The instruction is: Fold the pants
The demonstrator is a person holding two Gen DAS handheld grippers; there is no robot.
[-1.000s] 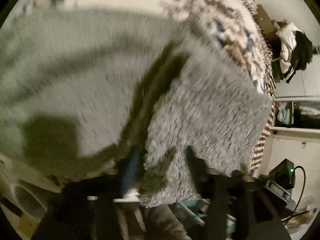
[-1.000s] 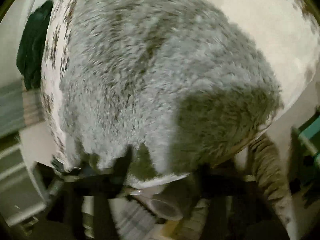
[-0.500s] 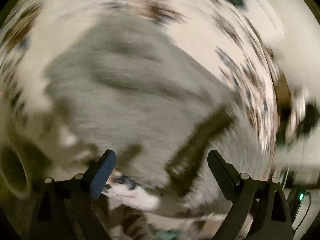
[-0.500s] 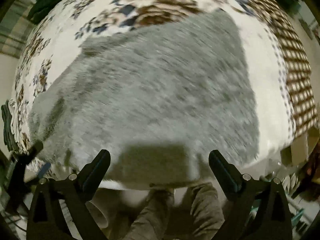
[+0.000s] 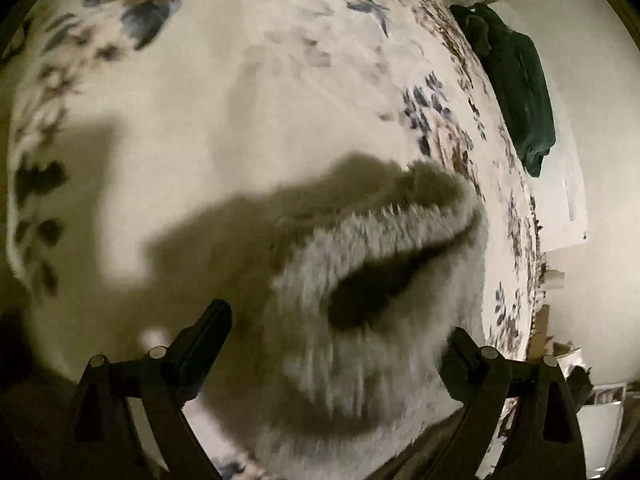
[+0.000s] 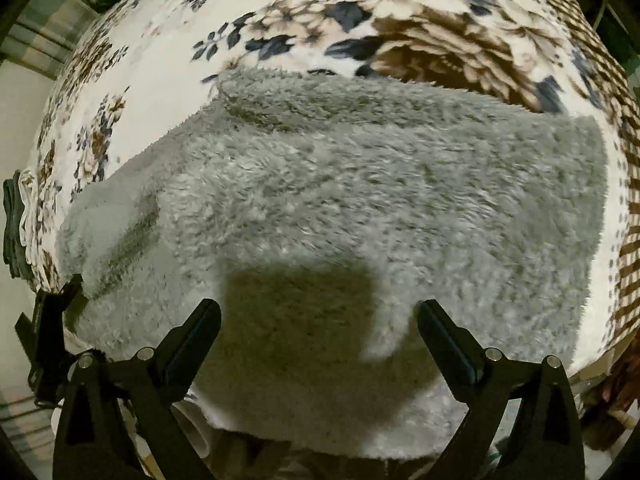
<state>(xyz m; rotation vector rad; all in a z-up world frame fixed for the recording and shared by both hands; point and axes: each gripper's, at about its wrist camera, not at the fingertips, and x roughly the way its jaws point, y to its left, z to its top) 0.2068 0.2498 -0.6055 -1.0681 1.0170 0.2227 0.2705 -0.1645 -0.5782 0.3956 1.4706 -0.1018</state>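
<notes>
The grey fleece pants [image 6: 360, 200] lie folded flat across the floral bedspread [image 6: 400, 12] in the right wrist view. My right gripper [image 6: 320, 320] is open and empty, above their near edge. In the left wrist view one end of the pants [image 5: 380, 280] lies between the fingers of my left gripper [image 5: 336, 328], with a dark opening facing me. The left gripper is open and holds nothing. The left gripper also shows at the left edge of the right wrist view [image 6: 48, 320], by the pants' left end.
A dark green garment [image 5: 516, 92] hangs off the bed's far edge by the wall. The bedspread's checked border [image 6: 628, 220] drops off at the right. A pale tube [image 6: 192, 428] lies below the near bed edge.
Both grippers have let go of the pants and opened. The right one has pulled back over the near edge. The left one has swung toward one end of the pants.
</notes>
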